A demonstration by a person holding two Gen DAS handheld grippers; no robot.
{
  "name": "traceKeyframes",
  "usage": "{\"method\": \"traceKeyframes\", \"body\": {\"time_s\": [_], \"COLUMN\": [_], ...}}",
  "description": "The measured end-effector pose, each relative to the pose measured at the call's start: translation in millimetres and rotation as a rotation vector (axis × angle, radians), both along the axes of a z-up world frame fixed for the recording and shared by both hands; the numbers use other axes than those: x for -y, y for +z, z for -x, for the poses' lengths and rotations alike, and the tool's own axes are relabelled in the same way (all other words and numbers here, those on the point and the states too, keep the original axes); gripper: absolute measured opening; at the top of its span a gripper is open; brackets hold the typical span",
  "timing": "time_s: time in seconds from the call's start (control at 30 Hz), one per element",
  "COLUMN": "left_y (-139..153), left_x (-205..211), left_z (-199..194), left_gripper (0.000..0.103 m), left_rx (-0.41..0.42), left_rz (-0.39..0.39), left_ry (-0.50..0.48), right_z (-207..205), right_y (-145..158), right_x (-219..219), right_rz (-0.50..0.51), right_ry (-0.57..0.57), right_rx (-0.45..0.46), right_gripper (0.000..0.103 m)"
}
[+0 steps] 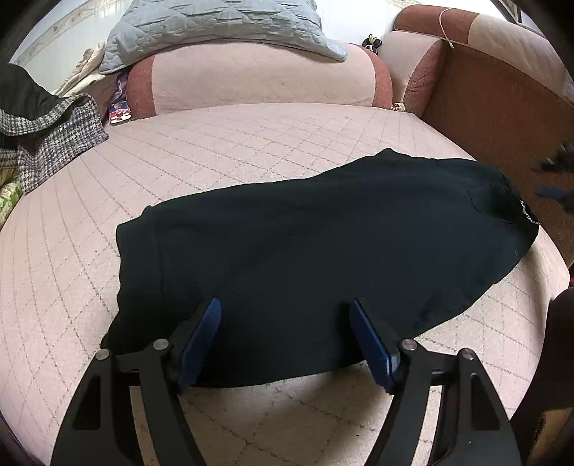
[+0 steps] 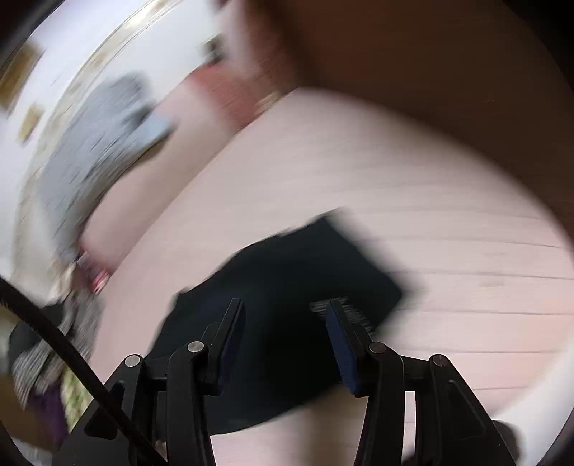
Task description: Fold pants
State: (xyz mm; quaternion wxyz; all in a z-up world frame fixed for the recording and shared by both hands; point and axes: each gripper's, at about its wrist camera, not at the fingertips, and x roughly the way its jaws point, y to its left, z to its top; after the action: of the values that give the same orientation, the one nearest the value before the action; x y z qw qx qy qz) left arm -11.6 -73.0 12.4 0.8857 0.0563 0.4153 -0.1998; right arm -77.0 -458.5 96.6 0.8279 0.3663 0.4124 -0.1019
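The left claw [image 1: 285,308] hangs over the near edge of the black pants [image 1: 323,243], its blue pads [image 1: 201,344] spread wide and released, nothing pinched between them, though the dark cloth lies right under the gap. The pants are folded into a long flat bundle on the pink quilted sofa seat [image 1: 251,143], stretching from the claw toward 2 o'clock, where a strip of white lettering shows on the far end.

The right claw [image 2: 285,312] is also let go, its two fingers apart above the same pants [image 2: 287,272]; that view is smeared by motion, so whether a pad brushes the fabric I cannot tell.

Farther out, at 12 o'clock, a grey-blue quilted blanket [image 1: 222,25] is draped over the sofa's back cushion [image 1: 258,82]. At 9 to 10 o'clock a houndstooth garment [image 1: 53,132] lies heaped at the seat's edge. At 2 o'clock stands the sofa's brown armrest [image 1: 502,93].

I see no containers here.
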Motion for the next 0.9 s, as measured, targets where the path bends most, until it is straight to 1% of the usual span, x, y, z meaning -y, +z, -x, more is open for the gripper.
{"method": "traceKeyframes", "body": {"time_s": [0.07, 0.1, 0.13, 0.23, 0.27, 0.33, 0.37, 0.4, 0.43, 0.47, 0.5, 0.53, 0.57, 0.63, 0.67, 0.7, 0.77, 0.8, 0.83, 0.9], "left_y": [0.2, 0.1, -0.2, -1.4, -1.8, -2.0, -2.0, -2.3, -2.3, -1.9, -1.2, -0.6, 0.0, 3.1, 6.6, 10.3, 23.4, 32.1, 45.8, 62.1], "left_x": [-2.0, -2.9, -3.7, -1.7, -0.8, -0.2, -0.3, 0.1, -0.1, 0.1, 0.6, 0.6, 0.5, -2.1, -5.1, -7.9, -17.1, -22.8, -34.4, -54.4], "left_z": [1.4, 1.9, 2.3, 4.0, 4.4, 4.3, 4.0, 3.2, 3.2, 3.8, 4.9, 5.9, 6.8, 7.9, 7.9, 8.0, 10.2, 13.0, 17.4, 23.0], "left_gripper": [0.074, 0.074, 0.073, 0.074, 0.075, 0.075, 0.076, 0.076, 0.076, 0.076, 0.076, 0.076, 0.076, 0.076, 0.076, 0.076, 0.076, 0.076, 0.076, 0.076], "left_rx": [0.001, 0.002, 0.004, 0.016, 0.020, 0.022, 0.022, 0.020, 0.020, 0.022, 0.026, 0.029, 0.030, 0.021, 0.008, 0.001, 0.011, 0.031, 0.078, 0.143], "left_rz": [0.010, 0.016, 0.019, 0.005, 0.002, -0.001, -0.001, -0.002, -0.001, -0.002, -0.005, -0.008, -0.010, 0.014, 0.051, 0.082, 0.155, 0.184, 0.214, 0.246], "left_ry": [-0.002, -0.002, -0.002, -0.004, -0.006, -0.009, -0.011, -0.012, -0.012, -0.013, -0.015, -0.018, -0.019, -0.017, -0.018, -0.019, -0.015, -0.008, 0.016, 0.077], "right_z": [-37.3, -64.2, -81.1, -145.6, -164.6, -206.0, -218.3, -231.5, -242.4, -247.1, -250.7, -251.1, -249.8, -239.4, -232.3, -222.4, -211.5, -202.1, -201.9, -185.4], "right_y": [-11.7, -19.9, -25.6, -52.2, -58.8, -77.4, -87.0, -92.8, -94.1, -86.1, -77.4, -57.6, -49.4, -30.8, -25.8, -20.8, -19.2, -21.5, -24.0, -28.9], "right_x": [-26.3, -44.4, -55.8, -94.9, -101.8, -112.9, -112.6, -109.1, -102.6, -99.2, -99.6, -100.0, -99.6, -95.0, -93.2, -93.9, -102.7, -106.7, -110.1, -120.3], "right_rz": [-0.053, -0.077, -0.095, -0.241, -0.239, -0.096, -0.021, 0.022, 0.002, 0.010, 0.062, 0.215, 0.254, 0.203, 0.193, 0.197, 0.209, 0.204, 0.195, 0.176], "right_ry": [0.109, 0.178, 0.210, 0.343, 0.359, 0.368, 0.351, 0.332, 0.304, 0.279, 0.263, 0.231, 0.227, 0.246, 0.250, 0.262, 0.296, 0.321, 0.338, 0.386], "right_rx": [0.004, -0.005, -0.009, -0.029, -0.045, -0.169, -0.227, -0.254, -0.261, -0.226, -0.211, -0.193, -0.175, -0.118, -0.105, -0.094, -0.095, -0.101, -0.104, -0.108], "right_gripper": [0.052, 0.052, 0.052, 0.052, 0.052, 0.052, 0.038, 0.034, 0.034, 0.034, 0.036, 0.040, 0.044, 0.045, 0.045, 0.048, 0.049, 0.049, 0.049, 0.049]}}
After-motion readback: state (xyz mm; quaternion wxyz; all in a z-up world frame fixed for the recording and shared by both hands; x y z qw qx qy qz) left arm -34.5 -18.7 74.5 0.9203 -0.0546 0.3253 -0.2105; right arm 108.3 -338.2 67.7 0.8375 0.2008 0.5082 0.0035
